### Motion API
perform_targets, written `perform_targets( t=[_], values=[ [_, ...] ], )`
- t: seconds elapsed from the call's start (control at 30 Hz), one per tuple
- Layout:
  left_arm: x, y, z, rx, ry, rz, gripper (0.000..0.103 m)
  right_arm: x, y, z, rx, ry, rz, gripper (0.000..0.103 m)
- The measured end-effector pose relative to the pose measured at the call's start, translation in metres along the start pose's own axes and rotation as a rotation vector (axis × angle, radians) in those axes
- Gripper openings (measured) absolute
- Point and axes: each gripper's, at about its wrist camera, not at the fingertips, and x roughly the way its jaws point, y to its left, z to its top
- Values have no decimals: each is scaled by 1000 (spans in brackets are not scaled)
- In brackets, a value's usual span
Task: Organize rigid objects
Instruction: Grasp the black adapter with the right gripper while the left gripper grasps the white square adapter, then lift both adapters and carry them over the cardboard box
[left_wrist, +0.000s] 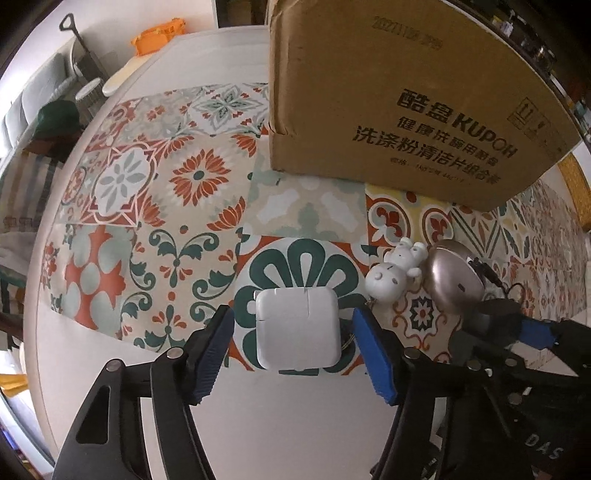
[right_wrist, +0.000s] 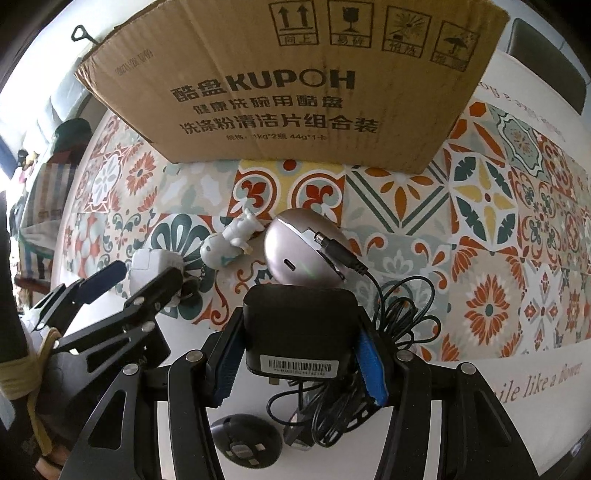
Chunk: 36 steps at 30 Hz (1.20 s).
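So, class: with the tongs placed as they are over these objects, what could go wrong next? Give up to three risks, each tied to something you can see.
1. The right tongs grip the black adapter; its tangled cable could drag the metallic egg-shaped device it plugs into.
2. The left tongs straddle the white charger without pressing it; an off-centre squeeze might twist it.
3. The white figurine lies close and might get knocked.
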Motion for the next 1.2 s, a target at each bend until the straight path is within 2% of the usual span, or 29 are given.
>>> perform_targets(
  t=[0.23,0.43,0.67,0.8,0.93,1.2],
  values=[
    [4,7,4,-10,-4,-5,62,5,1,4,-4,9,16,56],
    [21,9,4,-30,24,-15,49,9,1,5,-9,20,11,56],
    [25,4,2,-3,2,-11,45,9,0,5,-16,14,6,56],
    [17,1,-3,-12,-7,-17,45,8,1,4,-13,7,12,56],
    [-6,3,-9,3,-54,-14,45,4,3,2,-4,-3,31,56],
    [-42,7,-12,10,-111,-57,45,-20,6,-7,8,-58,58,56]
  ],
)
